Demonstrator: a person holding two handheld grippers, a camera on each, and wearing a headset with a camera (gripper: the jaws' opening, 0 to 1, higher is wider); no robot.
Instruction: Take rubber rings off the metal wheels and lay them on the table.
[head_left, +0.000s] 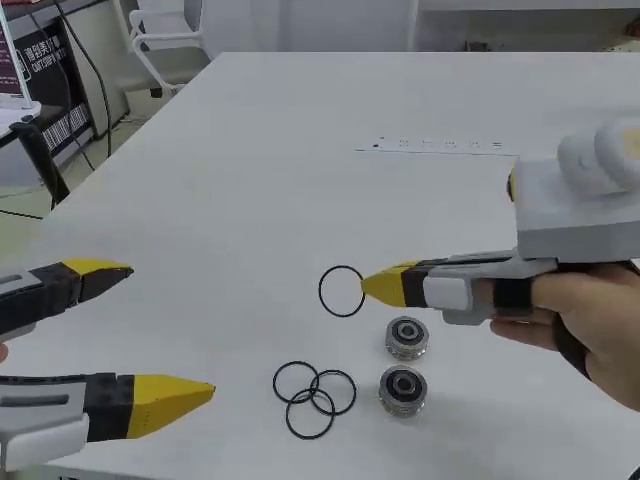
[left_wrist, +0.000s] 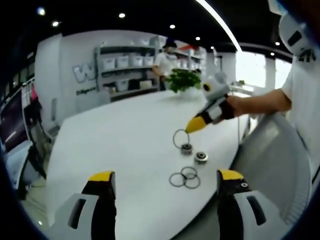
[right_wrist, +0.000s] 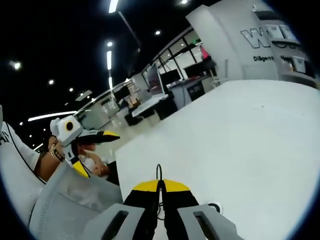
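Head view first: the right tool (head_left: 372, 286) is clenched on a black rubber ring (head_left: 341, 291), pinched at its yellow tip, and the ring sits just up and left of the far metal wheel (head_left: 407, 337). The near metal wheel (head_left: 403, 389) stands right beside the far metal wheel on the white bench (head_left: 300, 150). Three loose rings (head_left: 313, 397) lie overlapping on the bench, a little left of the near metal wheel. The left tool (head_left: 170, 331) hangs well left of the far metal wheel, jaws spread wide, gripping nothing. Over to the left gripper view: its own yellow jaws stand apart, released. Past them come the three loose rings, then both wheels, with the right tool above the far metal wheel and the rubber ring dangling upright from its tip. Right gripper view: jaws pressed together, and the rubber ring shows edge-on, rising from the tips.
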